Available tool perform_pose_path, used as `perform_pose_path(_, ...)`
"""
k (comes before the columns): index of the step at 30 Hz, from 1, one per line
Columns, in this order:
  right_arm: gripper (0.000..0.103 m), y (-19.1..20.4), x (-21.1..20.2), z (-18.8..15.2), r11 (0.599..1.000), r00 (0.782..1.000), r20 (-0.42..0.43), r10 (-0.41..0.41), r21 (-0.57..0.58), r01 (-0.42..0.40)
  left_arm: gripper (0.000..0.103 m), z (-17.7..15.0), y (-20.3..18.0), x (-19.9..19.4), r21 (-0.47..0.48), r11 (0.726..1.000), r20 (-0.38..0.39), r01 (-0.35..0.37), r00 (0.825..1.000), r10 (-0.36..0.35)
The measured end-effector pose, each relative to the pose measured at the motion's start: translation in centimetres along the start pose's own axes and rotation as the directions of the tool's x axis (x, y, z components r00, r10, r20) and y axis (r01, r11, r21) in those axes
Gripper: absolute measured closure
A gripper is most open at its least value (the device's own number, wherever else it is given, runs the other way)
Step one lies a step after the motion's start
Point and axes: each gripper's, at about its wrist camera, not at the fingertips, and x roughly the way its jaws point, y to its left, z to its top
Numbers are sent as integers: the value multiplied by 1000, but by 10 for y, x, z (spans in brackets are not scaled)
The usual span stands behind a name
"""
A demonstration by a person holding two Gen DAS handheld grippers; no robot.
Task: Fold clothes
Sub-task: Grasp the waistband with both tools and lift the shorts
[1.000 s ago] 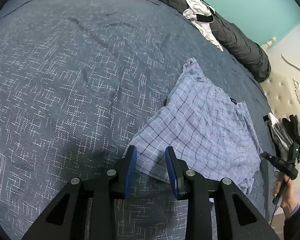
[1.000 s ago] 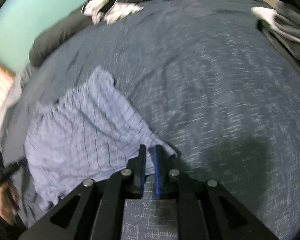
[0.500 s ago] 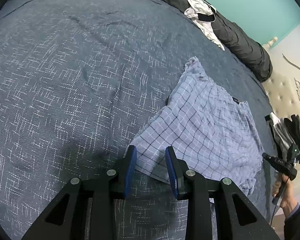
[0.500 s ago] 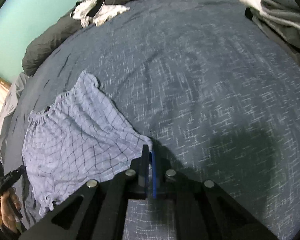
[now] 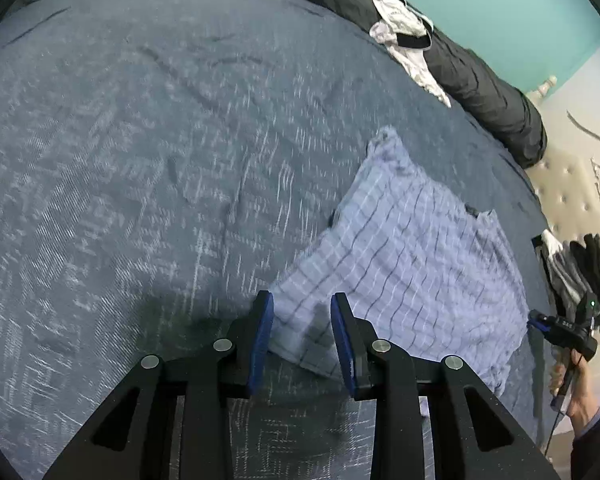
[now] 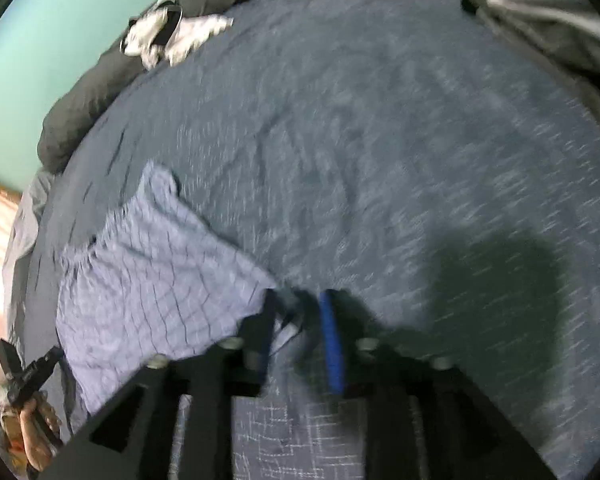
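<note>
A pair of light blue checked shorts (image 5: 412, 264) lies spread on the dark blue bedspread (image 5: 140, 168). My left gripper (image 5: 302, 316) is open, its blue-padded fingers on either side of the near hem corner of the shorts. In the right wrist view the shorts (image 6: 152, 268) lie to the left, and my right gripper (image 6: 298, 312) is open with a hem corner between its fingers; this view is blurred. My right gripper also shows in the left wrist view (image 5: 560, 332), held by a hand at the far right.
A rolled dark duvet (image 5: 460, 72) runs along the far edge, with a white and black garment (image 5: 404, 36) on it. Grey and dark clothes (image 5: 580, 272) are piled at the right by the cream headboard. A teal wall stands behind.
My right gripper was shut on the hem corner and is now open. The left gripper has moved closer, so the hem sits deeper between its fingers.
</note>
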Motion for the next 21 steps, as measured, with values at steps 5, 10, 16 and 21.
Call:
perform_pose_path(5,74,31,-2,28,994,998,53,42,-100,-37,67,25,-15,6,25,1000,7,11,1000,-11)
perform_pose_path(10,74,90,31,51,960,995,14,103,-265,-96,67,58,-39,30,89,996,-18,12,1000,-10)
perform_pose_path(16,74,140,65,64,911,996,-21,84,-404,-85,62,86,-57,58,130,992,-45,0,999,6)
perform_pose_path(21,71,163,93,75,890,998,-26,59,-452,-64,62,104,-68,80,144,990,-63,6,998,3)
